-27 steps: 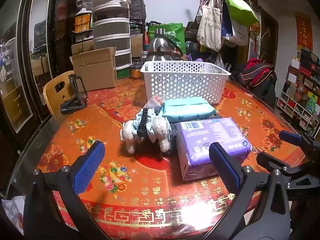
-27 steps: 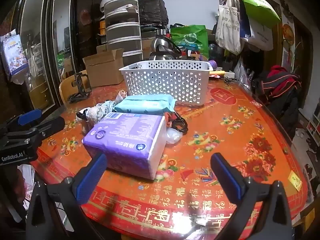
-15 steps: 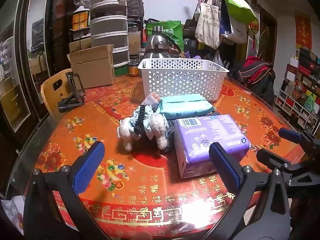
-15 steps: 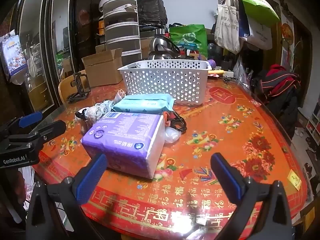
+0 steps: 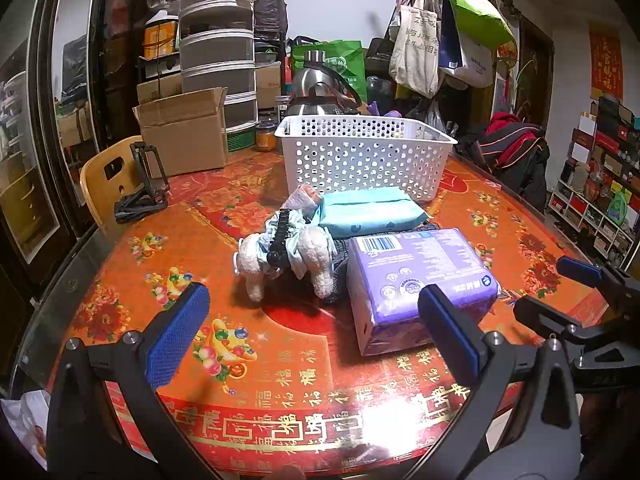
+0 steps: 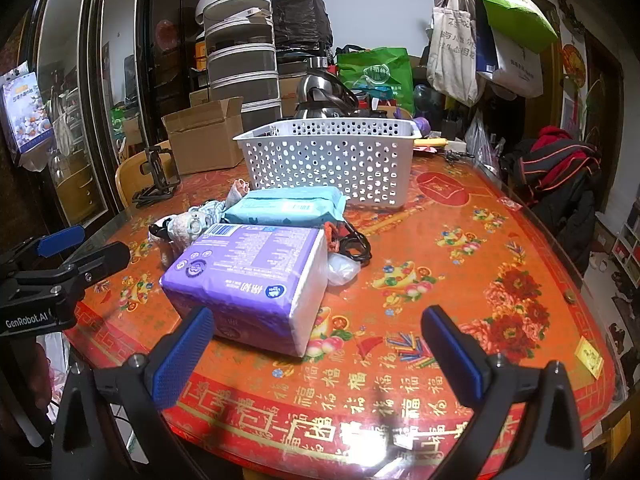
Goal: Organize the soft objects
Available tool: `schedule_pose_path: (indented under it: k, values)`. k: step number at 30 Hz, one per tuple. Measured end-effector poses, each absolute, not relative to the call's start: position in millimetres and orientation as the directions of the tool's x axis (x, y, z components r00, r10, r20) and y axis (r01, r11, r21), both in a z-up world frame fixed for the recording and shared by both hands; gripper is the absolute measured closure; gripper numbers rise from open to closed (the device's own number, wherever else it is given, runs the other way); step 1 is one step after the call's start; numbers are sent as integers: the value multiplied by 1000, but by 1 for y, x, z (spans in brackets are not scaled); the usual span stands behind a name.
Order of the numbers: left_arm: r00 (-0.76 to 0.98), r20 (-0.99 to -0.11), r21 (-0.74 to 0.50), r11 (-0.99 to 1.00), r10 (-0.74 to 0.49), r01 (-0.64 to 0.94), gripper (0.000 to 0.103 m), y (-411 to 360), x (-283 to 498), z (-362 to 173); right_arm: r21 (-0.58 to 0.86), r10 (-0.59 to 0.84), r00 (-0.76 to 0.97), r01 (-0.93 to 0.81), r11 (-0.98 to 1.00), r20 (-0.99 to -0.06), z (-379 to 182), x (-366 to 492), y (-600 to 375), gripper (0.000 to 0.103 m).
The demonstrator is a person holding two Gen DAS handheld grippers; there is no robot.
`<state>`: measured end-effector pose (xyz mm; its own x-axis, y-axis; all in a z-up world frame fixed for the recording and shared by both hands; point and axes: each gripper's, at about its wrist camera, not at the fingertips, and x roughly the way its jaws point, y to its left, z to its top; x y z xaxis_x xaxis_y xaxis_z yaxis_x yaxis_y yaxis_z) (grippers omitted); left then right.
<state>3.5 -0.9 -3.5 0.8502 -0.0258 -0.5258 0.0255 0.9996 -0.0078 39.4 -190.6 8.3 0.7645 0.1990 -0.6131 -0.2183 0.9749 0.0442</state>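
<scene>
A purple tissue pack [image 5: 416,276] [image 6: 252,276] lies on the red table, nearest to both grippers. Behind it rests a teal wipes pack [image 5: 368,210] [image 6: 288,206], and to its left a small plush dog [image 5: 286,258] [image 6: 186,226] in pale blue cloth. A white perforated basket [image 5: 364,156] [image 6: 332,158] stands further back. My left gripper [image 5: 312,336] is open and holds nothing, hovering short of the plush and the purple pack. My right gripper [image 6: 316,350] is open and holds nothing too, its left finger just in front of the purple pack.
A black cord and a clear bag [image 6: 346,254] lie right of the purple pack. A black folding stand [image 5: 142,196] sits at the table's left edge by a wooden chair [image 5: 106,184]. A cardboard box [image 5: 184,132], kettle [image 5: 316,94] and hanging bags crowd the back.
Both views have drifted slightly; the objects sit a little lower and nearer in the left wrist view. Nothing on the table moved, and both grippers stayed open.
</scene>
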Motion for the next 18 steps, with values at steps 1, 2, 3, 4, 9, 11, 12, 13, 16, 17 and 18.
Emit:
schedule_pose_path:
  k: [1,2,3,4,9,11,12,13,16,17,18]
  values:
    - [850,-527,-7,1000,-25,25,0,-1,4,-4,44,198,765,-218,975,-613,8,39,-190,0]
    - [849,-527,-8,1000,-26,26,0,-1,4,-4,44,198,765,-217,975,-613,8,39,-190,0]
    - [850,-527,-9,1000,-28,28,0,0,4,-4,44,198,765,-218,975,-613,8,39,-190,0]
    - [849,-528,-9,1000,-29,28,0,0,5,-4,44,199,765,-219,975,-612,8,39,-191,0]
    - [850,-527,-10,1000,-28,28,0,-1,5,-4,46,200,765,-218,975,-612,8,40,-191,0]
    - [849,-528,-9,1000,-28,28,0,-1,5,-4,45,199,765,-218,975,-613,8,40,-191,0]
    - [849,-528,-9,1000,-29,28,0,-1,5,-4,46,200,765,-218,975,-612,8,40,-191,0]
    - [849,-528,-9,1000,-28,28,0,-1,5,-4,46,200,766,-218,975,-612,8,40,-191,0]
    - [849,-528,-9,1000,-29,29,0,-1,5,-4,47,200,764,-218,975,-613,8,40,-191,0]
    - [848,-529,-9,1000,-30,29,0,-1,5,-5,46,200,765,-218,975,-613,7,40,-191,0]
    - [848,-529,-10,1000,-30,29,0,-1,5,-5,49,201,764,-217,975,-613,7,40,-192,0]
